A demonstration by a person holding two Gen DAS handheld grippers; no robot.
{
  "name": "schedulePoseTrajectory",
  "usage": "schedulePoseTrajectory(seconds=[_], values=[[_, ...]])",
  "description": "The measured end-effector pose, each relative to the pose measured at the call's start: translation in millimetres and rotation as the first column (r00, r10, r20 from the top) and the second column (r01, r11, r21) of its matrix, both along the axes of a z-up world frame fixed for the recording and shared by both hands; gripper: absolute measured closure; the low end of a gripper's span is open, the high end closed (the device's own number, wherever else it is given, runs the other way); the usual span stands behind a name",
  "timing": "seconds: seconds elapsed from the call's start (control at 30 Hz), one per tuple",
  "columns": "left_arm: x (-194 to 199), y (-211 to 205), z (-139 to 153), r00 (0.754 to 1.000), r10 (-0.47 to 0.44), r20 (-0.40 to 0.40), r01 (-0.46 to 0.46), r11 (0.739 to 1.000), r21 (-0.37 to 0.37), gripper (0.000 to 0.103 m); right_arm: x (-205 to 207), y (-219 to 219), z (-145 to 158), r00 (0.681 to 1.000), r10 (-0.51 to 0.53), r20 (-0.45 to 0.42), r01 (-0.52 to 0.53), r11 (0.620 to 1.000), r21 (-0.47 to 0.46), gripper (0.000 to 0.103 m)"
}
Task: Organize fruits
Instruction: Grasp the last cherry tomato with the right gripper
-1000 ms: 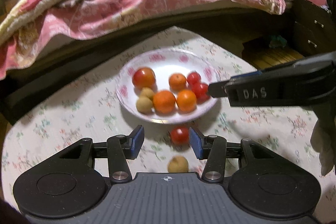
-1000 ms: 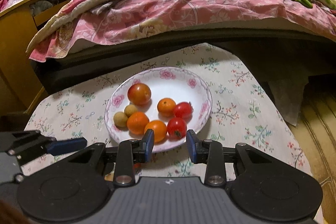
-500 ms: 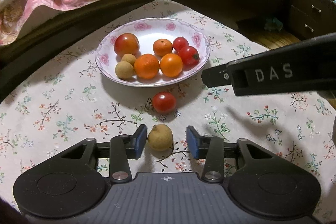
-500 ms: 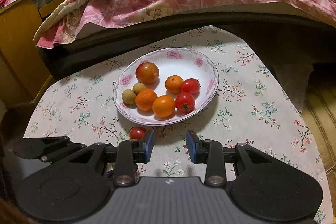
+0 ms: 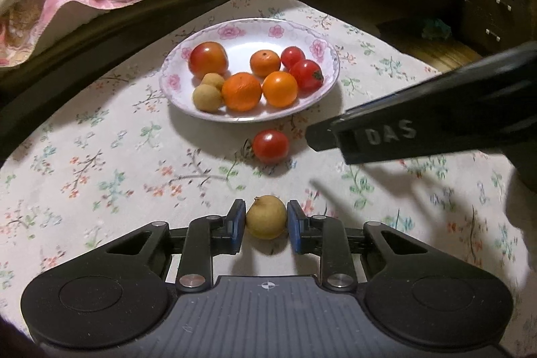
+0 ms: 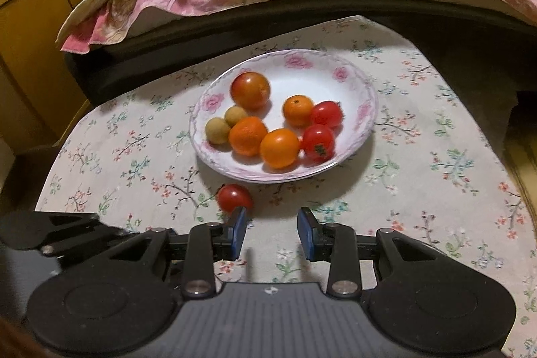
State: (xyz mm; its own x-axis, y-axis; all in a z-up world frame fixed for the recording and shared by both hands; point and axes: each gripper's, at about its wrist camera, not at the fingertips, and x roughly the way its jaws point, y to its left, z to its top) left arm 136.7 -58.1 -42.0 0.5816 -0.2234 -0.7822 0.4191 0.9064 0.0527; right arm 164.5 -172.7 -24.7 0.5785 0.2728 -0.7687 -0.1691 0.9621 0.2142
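The left gripper (image 5: 265, 222) has its blue pads pinching a tan longan (image 5: 266, 216) at its widest girth, one pad on each side; the fruit sits low, at or just off the floral tablecloth (image 5: 100, 163). The right gripper (image 6: 272, 232) has its fingers spread with nothing between them, and hangs just short of a loose cherry tomato (image 6: 234, 197), which lies on the cloth just outside the near rim of the flowered plate (image 6: 365, 109).

Procedure for the step in hand (judged to be the transfer of the longan to the plate):
- Keep the pinch across the middle of the fruit. The skin is round and smooth, so an off-centre grip is likely to squirt it forward.
- Lift clear of the cloth before travelling, and pass over the loose cherry tomato rather than through it.
- Set down in the bare white area at the far side of the plate, or beside the two longans (image 5: 207, 93) already there. Avoid the oranges (image 5: 241, 91) (contact could roll them out).
- Part the pads only once the fruit rests on the plate.

Markings: the right gripper body, seen from the left wrist camera, reads "DAS" (image 5: 391, 134). No other writing is legible.
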Motion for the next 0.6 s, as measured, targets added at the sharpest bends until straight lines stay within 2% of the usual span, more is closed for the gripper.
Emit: schedulePoseTrajectory(seconds=[0.2,0.33,0.6], values=[[-14,19,7,1.0,0.021,-0.021,-0.021,1.0,-0.016,0.069,10,16,-8,1.0,0.024,0.005,-0.024,1.0,-0.005,0.066],[-13,22,4,0.999,0.019,-0.03,-0.019,1.0,-0.024,0.068,18,25,-12,0.999,0.038,0.026,-0.038,0.999,0.0,0.057],[-10,25,-2,0.999,0.015,-0.042,-0.016,0.999,-0.028,0.068,26,42,-23,0.997,0.076,0.013,-0.075,0.997,-0.023,0.057]])
